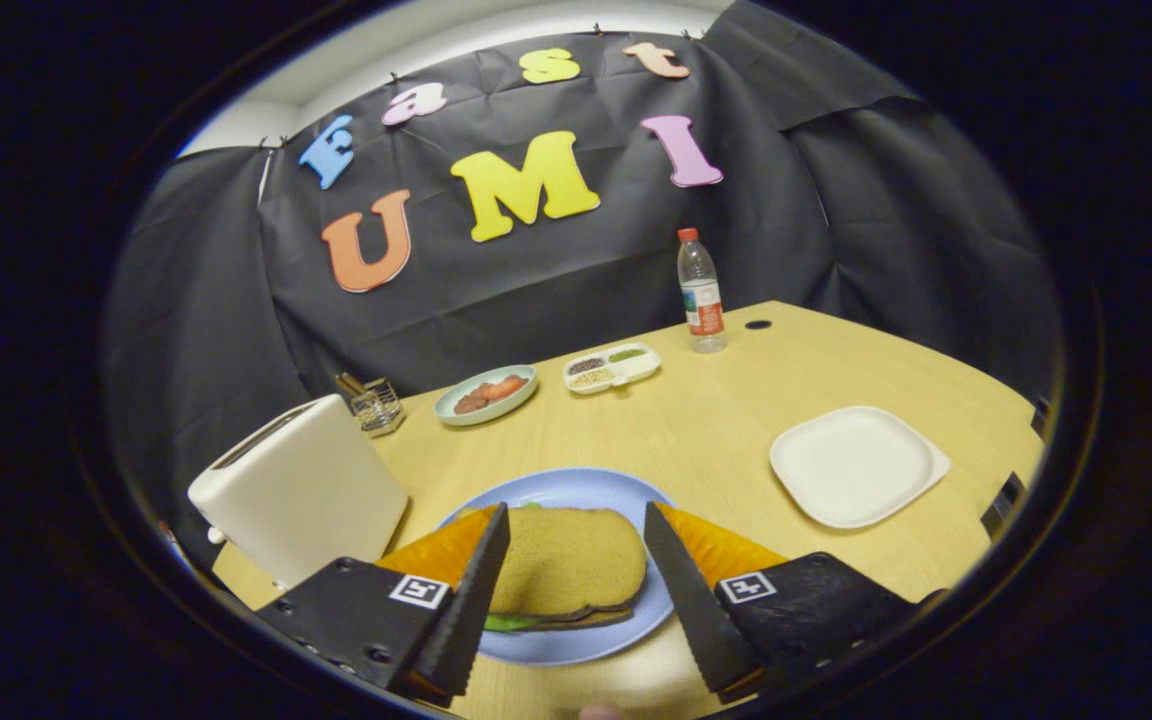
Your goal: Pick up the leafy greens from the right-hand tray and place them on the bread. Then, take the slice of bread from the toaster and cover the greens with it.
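A brown bread slice (564, 560) is seen lying flat on a blue plate (576, 640), with a green leaf edge (511, 622) showing beneath it. The gripper (576, 525) is held wide open, its fingers flanking the slice and gripping nothing. A white toaster (296, 490) stands just beside the plate. Beyond, a small dish (486, 395) holds reddish pieces, a divided tray (612, 367) holds seeds, and a square white plate (856, 465) is noted.

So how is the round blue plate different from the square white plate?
The round blue plate lies between the open gripper fingers, just ahead of them; the square white plate sits farther off, beyond them. The blue plate carries a brown bread slice with leafy greens peeking out underneath; the white plate is bare. Both rest flat on the wooden table.
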The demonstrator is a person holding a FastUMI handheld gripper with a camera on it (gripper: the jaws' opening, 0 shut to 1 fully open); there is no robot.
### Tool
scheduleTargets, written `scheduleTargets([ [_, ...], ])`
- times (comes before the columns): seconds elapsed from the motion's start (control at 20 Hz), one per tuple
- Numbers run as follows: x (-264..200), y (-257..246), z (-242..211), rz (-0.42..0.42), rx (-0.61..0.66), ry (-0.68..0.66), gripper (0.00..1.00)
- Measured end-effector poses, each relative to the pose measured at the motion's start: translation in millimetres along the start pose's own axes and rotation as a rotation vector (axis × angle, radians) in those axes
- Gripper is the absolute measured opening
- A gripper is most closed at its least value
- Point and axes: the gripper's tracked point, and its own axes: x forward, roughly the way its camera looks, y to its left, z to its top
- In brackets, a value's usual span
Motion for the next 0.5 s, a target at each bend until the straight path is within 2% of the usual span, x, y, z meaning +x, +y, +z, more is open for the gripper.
scheduleTargets([
  [0.1, -14, -9, 23, 0.007, -0.036, -0.076, 0.93],
  [0.3, -45, -25, 84, 0.050, -0.163, -0.256, 0.96],
  [0.5, -65, -56, 149, 0.056, -0.221, -0.408, 0.96],
])
